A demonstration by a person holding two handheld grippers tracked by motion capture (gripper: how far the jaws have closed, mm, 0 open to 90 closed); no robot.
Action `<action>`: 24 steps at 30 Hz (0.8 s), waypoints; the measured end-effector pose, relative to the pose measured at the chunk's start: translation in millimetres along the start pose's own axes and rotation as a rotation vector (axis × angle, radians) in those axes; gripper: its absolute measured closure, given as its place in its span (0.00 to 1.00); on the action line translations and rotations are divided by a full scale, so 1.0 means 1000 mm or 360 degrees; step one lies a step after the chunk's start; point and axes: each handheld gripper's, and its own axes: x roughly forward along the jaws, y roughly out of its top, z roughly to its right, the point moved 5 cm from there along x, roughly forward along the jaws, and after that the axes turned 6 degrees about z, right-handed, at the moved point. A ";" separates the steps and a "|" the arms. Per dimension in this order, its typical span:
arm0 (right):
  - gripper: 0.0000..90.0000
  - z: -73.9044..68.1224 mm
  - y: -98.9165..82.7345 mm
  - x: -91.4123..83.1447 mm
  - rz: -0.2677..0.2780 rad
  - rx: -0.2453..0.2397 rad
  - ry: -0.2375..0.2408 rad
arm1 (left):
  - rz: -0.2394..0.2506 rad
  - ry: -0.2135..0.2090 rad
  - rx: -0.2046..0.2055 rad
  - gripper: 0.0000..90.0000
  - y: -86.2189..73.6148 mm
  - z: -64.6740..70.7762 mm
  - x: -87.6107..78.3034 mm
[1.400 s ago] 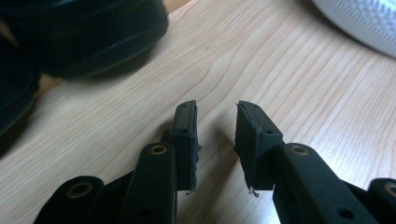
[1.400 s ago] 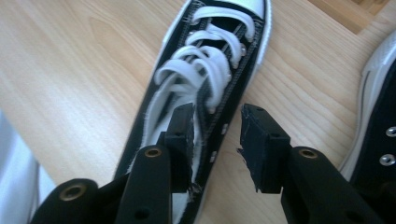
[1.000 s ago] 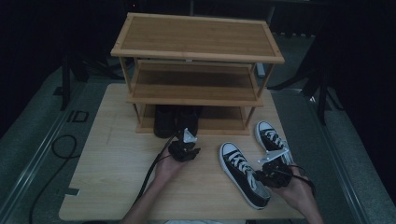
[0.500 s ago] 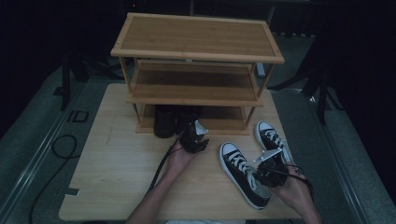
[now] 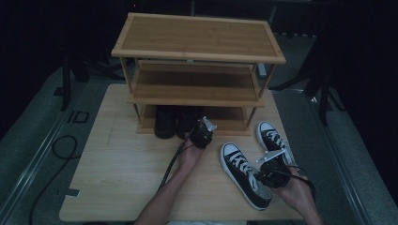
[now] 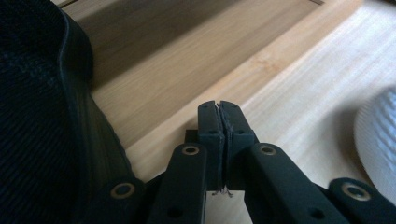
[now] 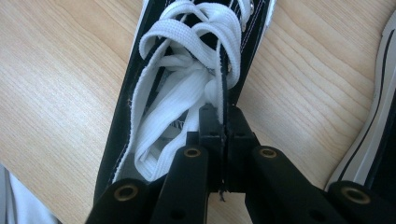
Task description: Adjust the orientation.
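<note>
From the high view, the left gripper [image 5: 202,133] sits at the front edge of the wooden rack's [image 5: 197,51] bottom shelf, just beside a pair of dark shoes [image 5: 176,123] standing there, while the right gripper [image 5: 273,165] rests on the nearer black-and-white sneaker [image 5: 244,174] lying on the table [image 5: 117,173]; a second sneaker [image 5: 273,139] lies just to its right. In the left gripper view, the jaws have just closed and stand pressed together with nothing between them, above the shelf's front rail [image 6: 224,84]; the dark shoe [image 6: 42,116] looms close at the left, seemingly not touched, though the edge is hard to read. In the right gripper view, the jaws are clamped on the sneaker's [image 7: 187,93] side wall at the opening, right beside the white laces [image 7: 187,74], having just finished closing, and the other sneaker's sole [image 7: 373,135] shows at the right edge.
</note>
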 end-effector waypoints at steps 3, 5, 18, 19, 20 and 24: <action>0.98 0.000 -0.001 0.000 0.0008 0.0006 0.0006 | -0.0007 0.0017 -0.0015 1.00 0.000 -0.002 0.006; 0.98 0.000 -0.001 0.000 0.0008 0.0000 0.0003 | 0.0002 0.0005 -0.0016 1.00 0.002 0.000 0.009; 0.98 -0.003 0.000 0.000 0.0003 -0.0051 -0.0030 | 0.0019 0.0026 -0.0048 1.00 0.013 0.004 0.023; 0.97 -0.003 0.000 0.000 0.0000 -0.0056 -0.0034 | 0.0024 0.0028 -0.0059 1.00 0.013 0.003 0.024; 0.97 -0.003 0.000 0.000 0.0001 -0.0060 -0.0038 | 0.0032 0.0031 -0.0068 0.99 0.014 0.003 0.025; 0.97 -0.002 -0.002 0.000 0.0015 -0.0035 -0.0031 | 0.0051 0.0045 -0.0092 0.99 0.015 0.002 0.028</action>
